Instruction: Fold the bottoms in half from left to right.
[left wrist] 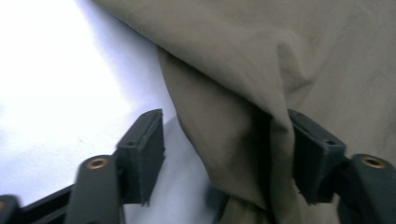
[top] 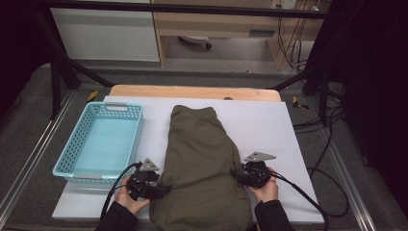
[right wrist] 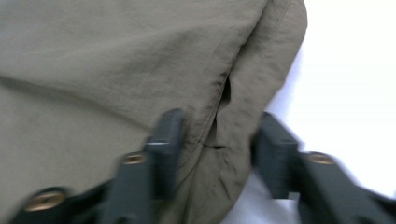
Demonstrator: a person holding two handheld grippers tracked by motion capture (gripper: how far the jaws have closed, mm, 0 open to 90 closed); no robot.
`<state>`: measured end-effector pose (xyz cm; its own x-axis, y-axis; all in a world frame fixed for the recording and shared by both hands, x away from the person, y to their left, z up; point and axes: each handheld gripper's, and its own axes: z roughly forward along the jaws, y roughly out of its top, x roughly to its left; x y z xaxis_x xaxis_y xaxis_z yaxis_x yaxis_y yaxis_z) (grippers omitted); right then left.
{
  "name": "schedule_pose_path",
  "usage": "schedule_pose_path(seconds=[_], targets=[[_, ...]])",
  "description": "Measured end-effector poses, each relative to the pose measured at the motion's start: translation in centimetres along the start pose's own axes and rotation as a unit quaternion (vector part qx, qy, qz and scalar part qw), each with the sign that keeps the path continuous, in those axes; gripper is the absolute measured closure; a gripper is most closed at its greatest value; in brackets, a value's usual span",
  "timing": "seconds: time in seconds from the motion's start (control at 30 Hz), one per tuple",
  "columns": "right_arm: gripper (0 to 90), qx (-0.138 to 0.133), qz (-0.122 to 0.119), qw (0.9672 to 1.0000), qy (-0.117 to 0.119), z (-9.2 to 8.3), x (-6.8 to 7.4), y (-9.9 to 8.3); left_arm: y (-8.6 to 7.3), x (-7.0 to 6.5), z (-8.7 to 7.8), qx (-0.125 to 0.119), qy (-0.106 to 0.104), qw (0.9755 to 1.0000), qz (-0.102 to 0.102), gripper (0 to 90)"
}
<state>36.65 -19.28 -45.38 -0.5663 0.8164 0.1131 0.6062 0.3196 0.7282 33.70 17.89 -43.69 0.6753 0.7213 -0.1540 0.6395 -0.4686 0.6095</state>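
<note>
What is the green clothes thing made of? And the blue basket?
The olive garment looks like thin woven cloth, matte, maybe a nylon or cotton blend: it shows fine crinkles and soft folds. The turquoise basket looks like moulded plastic, slightly glossy, with rows of small holes in its stiff walls.

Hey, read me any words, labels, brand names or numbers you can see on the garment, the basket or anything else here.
None can be read.
Olive garment: no print or tag visible in the high view or the two gripper views.
Turquoise basket: a pale plate on its far rim, blank or too small to read.
Cabinet beyond the table: a small dark plate, too blurred to read.
</note>
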Motion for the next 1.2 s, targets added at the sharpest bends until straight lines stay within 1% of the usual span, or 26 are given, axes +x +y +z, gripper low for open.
schedule_pose_path(seconds=[0.03, 0.07, 0.1, 0.13, 0.17, 0.23, 0.3, 0.37, 0.43, 0.5, 0.57, 0.6, 0.63, 0.67, 0.73, 0.77, 0.8, 0.9, 0.97, 1.07, 1.13, 1.17, 1.2], targets=[[66.3, 0.001, 0.004, 1.0, 0.002, 0.0, 0.1, 0.0, -0.1, 0.1, 0.0, 0.001, -0.004, 1.0, -0.002, 37.7], [68.9, 0.001, 0.002, 1.0, 0.0, 0.0, 0.1, -0.1, -0.2, 0.1, 0.0, 0.003, -0.009, 0.9999, -0.005, 40.2], [74.5, 0.002, 0.001, 1.0, 0.003, -0.1, 0.2, -0.1, -0.2, 0.1, 0.0, 0.001, -0.008, 1.0, -0.004, 43.7], [78.4, 0.003, 0.005, 1.0, 0.006, -0.1, 0.1, -0.1, -0.2, 0.0, -0.1, 0.002, -0.012, 0.9999, -0.006, 48.4], [81.0, 0.004, 0.009, 0.9999, 0.011, -0.1, 0.2, 0.0, -0.3, 0.0, -0.1, 0.003, -0.021, 0.9997, -0.014, 55.3], [84.1, 0.005, 0.011, 0.9999, 0.011, -0.1, 0.2, 0.0, -0.4, -0.3, -0.1, 0.005, -0.018, 0.9997, -0.016, 63.1], [85.0, 0.005, 0.014, 0.9998, 0.013, -0.1, 0.2, 0.0, -0.4, -0.6, -0.1, 0.009, -0.018, 0.9996, -0.017, 72.4], [85.9, 0.004, 0.015, 0.9998, 0.013, -0.1, 0.2, 0.0, -0.3, -1.0, -0.3, 0.012, -0.012, 0.9998, -0.009, 79.7], [86.7, 0.002, 0.017, 0.9997, 0.016, -0.2, 0.3, 0.0, -0.4, -1.3, -0.6, 0.014, -0.007, 0.9999, -0.002, 82.8], [88.0, 0.0, 0.019, 0.9996, 0.021, -0.3, 0.4, 0.0, -0.5, -1.4, -1.0, 0.018, -0.005, 0.9998, 0.002, 83.9], [88.1, 0.0, 0.022, 0.9993, 0.031, -0.4, 0.7, -0.1, -0.9, -1.4, -1.4, 0.02, -0.008, 0.9998, 0.0, 84.0], [88.2, 0.0, 0.025, 0.9991, 0.035, -0.4, 0.8, -0.1, -1.2, -1.3, -1.5, 0.026, -0.008, 0.9996, -0.001, 84.0], [88.3, 0.003, 0.026, 0.9987, 0.044, -0.5, 1.0, -0.2, -1.4, -1.3, -1.7, 0.027, -0.011, 0.9996, -0.006, 84.0], [88.6, 0.001, 0.03, 0.9984, 0.047, -0.5, 1.2, -0.3, -1.6, -1.3, -1.9, 0.027, -0.012, 0.9995, -0.004, 84.0], [88.9, 0.004, 0.034, 0.9979, 0.055, -0.6, 1.5, -0.4, -1.9, -1.5, -2.1, 0.033, -0.008, 0.9994, 0.0, 83.9], [89.0, 0.004, 0.035, 0.9977, 0.058, -0.7, 1.6, -0.4, -2.0, -1.5, -2.2, 0.038, -0.008, 0.9992, -0.001, 83.8], [89.0, 0.003, 0.034, 0.9976, 0.061, -0.8, 1.7, -0.4, -2.1, -1.5, -2.2, 0.038, -0.01, 0.9992, -0.002, 83.7], [89.1, 0.006, 0.03, 0.998, 0.055, -0.9, 1.8, -0.6, -2.3, -1.4, -2.3, 0.034, -0.014, 0.9993, -0.008, 83.1], [89.1, 0.009, 0.021, 0.9988, 0.043, -1.1, 1.9, -0.7, -2.4, -1.5, -2.3, 0.033, -0.011, 0.9994, 0.001, 82.3], [89.2, 0.017, 0.008, 0.9992, 0.035, -1.1, 2.0, -1.0, -2.5, -1.7, -2.2, 0.028, -0.008, 0.9996, 0.003, 80.7], [89.1, 0.017, 0.011, 0.9992, 0.036, -1.1, 2.0, -1.0, -2.5, -1.6, -2.2, 0.023, -0.003, 0.9997, 0.005, 76.5], [88.6, 0.014, 0.013, 0.9991, 0.037, -1.2, 2.0, -0.9, -2.5, -1.6, -2.1, 0.019, -0.003, 0.9998, 0.002, 73.0], [85.5, 0.006, 0.009, 0.9993, 0.036, -1.2, 2.0, -0.9, -2.5, -1.5, -2.2, 0.017, -0.003, 0.9998, 0.002, 69.7]])
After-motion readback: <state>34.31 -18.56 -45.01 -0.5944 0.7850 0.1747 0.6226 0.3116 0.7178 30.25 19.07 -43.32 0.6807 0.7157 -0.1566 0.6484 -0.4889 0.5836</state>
